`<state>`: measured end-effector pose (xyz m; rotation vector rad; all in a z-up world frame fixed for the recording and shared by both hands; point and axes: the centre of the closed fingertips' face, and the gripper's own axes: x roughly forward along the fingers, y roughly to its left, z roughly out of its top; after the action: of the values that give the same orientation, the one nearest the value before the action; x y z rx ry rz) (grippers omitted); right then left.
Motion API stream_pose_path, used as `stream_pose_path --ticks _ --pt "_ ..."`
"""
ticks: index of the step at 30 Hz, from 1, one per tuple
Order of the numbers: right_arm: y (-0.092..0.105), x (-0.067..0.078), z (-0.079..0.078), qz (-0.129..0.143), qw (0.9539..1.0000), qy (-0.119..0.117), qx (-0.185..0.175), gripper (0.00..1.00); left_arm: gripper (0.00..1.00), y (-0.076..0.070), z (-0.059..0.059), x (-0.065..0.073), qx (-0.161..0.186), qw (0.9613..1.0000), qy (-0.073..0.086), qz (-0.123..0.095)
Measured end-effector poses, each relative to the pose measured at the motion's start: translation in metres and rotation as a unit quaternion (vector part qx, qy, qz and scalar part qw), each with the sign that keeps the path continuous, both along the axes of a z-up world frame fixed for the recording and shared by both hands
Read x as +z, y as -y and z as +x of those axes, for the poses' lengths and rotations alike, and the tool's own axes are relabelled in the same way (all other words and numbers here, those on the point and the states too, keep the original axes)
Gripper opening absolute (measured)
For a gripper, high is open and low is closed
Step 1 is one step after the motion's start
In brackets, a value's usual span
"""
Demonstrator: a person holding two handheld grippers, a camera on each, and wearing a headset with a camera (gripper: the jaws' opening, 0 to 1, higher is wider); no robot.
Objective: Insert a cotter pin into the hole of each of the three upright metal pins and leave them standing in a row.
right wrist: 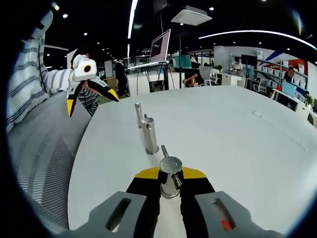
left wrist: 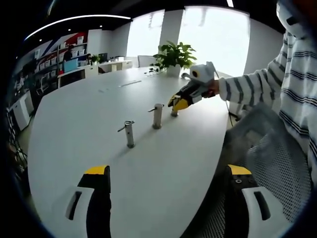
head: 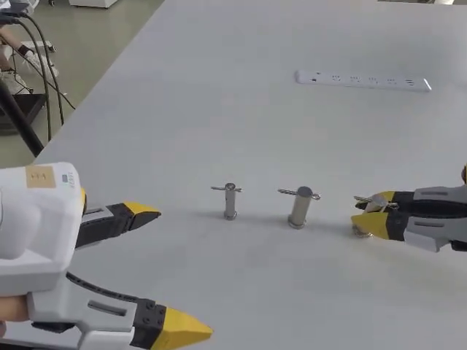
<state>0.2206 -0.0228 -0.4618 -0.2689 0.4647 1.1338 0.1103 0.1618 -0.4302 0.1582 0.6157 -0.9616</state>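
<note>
Matte pale-grey table (head: 219, 109) stretches away, with a white power strip (head: 363, 81) lying at its far side. Three short, smooth steel cylinders stand in a row on it. The left pin (head: 230, 202) and middle pin (head: 299, 208) are each crossed near the head by a thin wire cotter pin (head: 221, 189). The right pin (right wrist: 170, 178) stands between the yellow-tipped jaws of the right gripper (right wrist: 171, 171), which are closed against its shaft. A cotter pin seems to pass through its head too, though the fisheye blurs it. The left gripper (head: 171, 273) hovers well apart, left of the row, with its jaws spread wide and holding nothing.
</note>
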Motion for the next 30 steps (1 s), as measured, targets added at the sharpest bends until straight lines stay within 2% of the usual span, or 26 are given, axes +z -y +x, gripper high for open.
stream_pose_path --ticks 15,16,24,30 --pt "-0.0034 -0.0002 0.0012 0.006 0.9999 0.004 0.008 0.09 0.94 0.0015 0.0028 0.0003 0.006 1.0000 -0.002 -0.004" --pt "-0.0039 -0.0007 0.0002 0.008 0.9999 -0.005 0.006 0.10 0.94 0.0018 0.0026 0.0002 0.005 1.0000 -0.002 -0.004" --pt "-0.0036 -0.0003 0.0014 0.027 0.9996 -0.006 -0.008 0.11 0.94 0.0052 0.0017 -0.0018 0.003 1.0000 -0.007 -0.005" --pt "-0.0061 0.0043 -0.0041 0.049 0.9983 -0.027 -0.012 0.24 0.94 0.0050 0.0037 -0.0025 0.006 0.9999 -0.007 -0.006"
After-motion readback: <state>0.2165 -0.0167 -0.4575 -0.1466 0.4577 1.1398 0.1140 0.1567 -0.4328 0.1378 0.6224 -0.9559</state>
